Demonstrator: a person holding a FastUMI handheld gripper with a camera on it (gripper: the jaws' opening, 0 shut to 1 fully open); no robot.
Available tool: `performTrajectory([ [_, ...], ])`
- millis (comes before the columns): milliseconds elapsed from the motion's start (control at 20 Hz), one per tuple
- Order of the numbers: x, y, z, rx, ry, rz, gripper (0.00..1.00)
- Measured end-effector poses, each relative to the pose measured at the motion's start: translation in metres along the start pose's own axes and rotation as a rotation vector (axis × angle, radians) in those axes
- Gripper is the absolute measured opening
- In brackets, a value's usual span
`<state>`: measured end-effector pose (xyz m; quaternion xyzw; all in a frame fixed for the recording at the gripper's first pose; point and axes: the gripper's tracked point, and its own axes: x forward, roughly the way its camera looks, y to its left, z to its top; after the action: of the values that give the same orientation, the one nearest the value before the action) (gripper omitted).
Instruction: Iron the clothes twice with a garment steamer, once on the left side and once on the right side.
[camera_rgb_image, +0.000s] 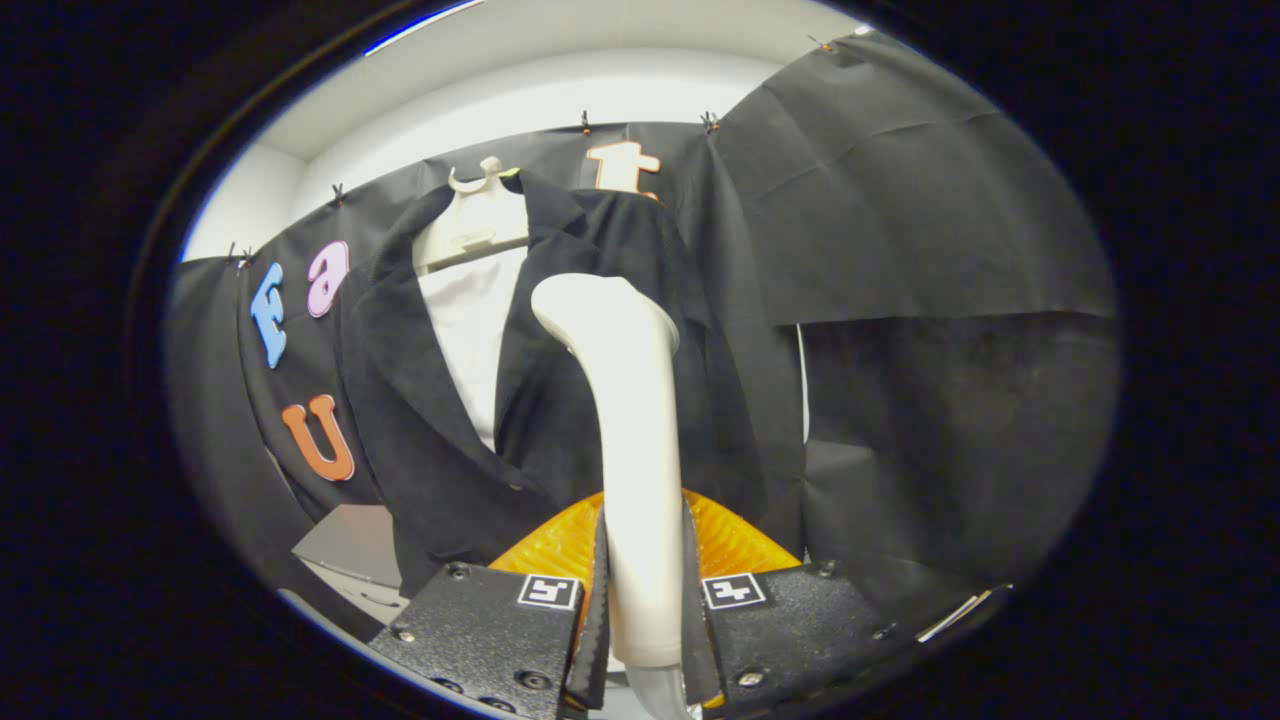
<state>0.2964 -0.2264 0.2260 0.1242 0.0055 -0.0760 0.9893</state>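
Note:
A dark jacket (420, 420) over a white shirt (470, 340) hangs on a white hanger (480, 215) against the booth wall, straight ahead of the fingers. A white garment steamer (630, 430) stands upright between my fingers, its curved head up against the jacket's right front panel. My gripper (645, 590) is shut on the steamer's handle, both fingers pressed to its sides.
Black cloth walls surround the hanging clothes on the left and right. A grey surface (345, 545) with a pale edge lies low on the left, under the jacket's hem. A narrow white gap (803, 390) shows between cloth panels right of the jacket.

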Motion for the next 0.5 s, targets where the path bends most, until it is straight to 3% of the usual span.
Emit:
performTrajectory([
  [500, 0.011, 0.012, -0.007, -0.126, -0.001, -0.037, 0.32],
])
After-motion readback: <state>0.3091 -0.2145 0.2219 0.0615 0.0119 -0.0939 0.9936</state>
